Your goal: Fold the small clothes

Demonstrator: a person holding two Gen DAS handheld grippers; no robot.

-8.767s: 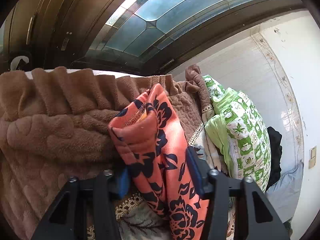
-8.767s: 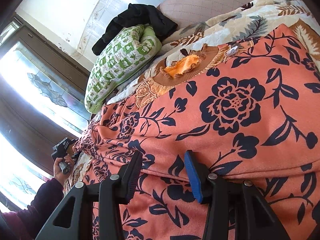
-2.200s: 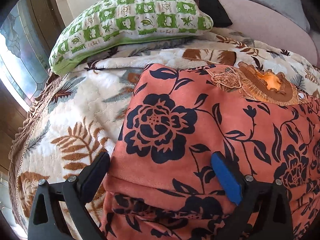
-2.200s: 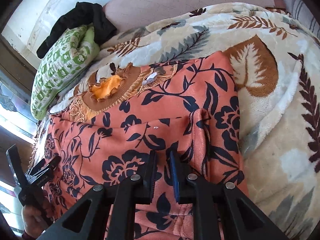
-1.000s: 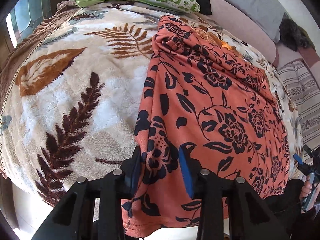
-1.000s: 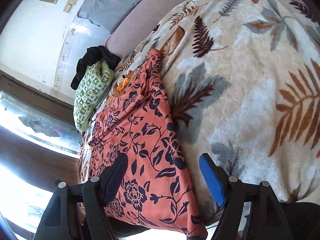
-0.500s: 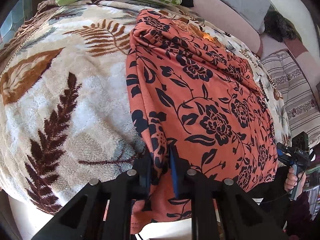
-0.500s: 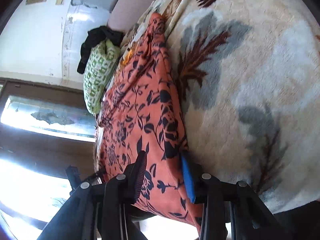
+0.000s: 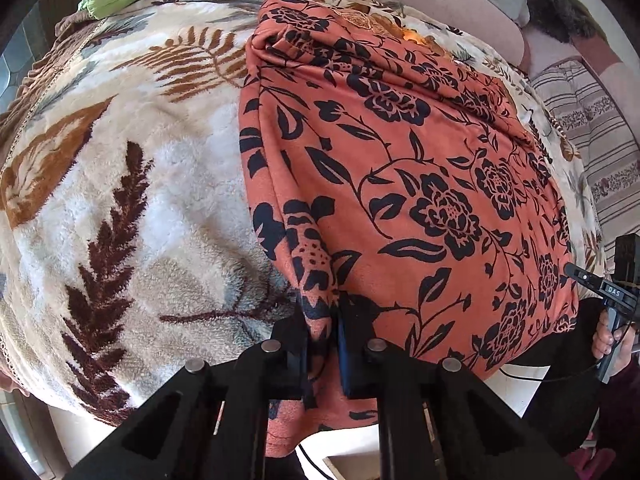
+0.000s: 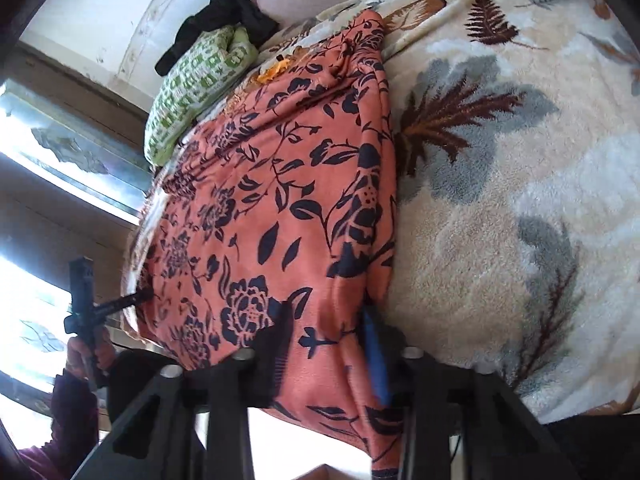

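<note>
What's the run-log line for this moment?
phase: grasp hem | left gripper: shut on orange floral garment | right gripper: jaws just closing, hem between | garment: on leaf-print blanket

I'm looking over a bed covered by a cream blanket [image 10: 500,208] with leaf prints. Daylight is pouring through a patterned glass window [image 10: 60,148] beside a white wall [image 10: 120,12]; a green pillow [image 10: 192,88] is lying near it.

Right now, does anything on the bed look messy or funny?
A bit: the orange fabric garment with black flowers is bunched into wrinkles at its far end and its near edge hangs off the fluffy cream leaf-print blanket.
</note>
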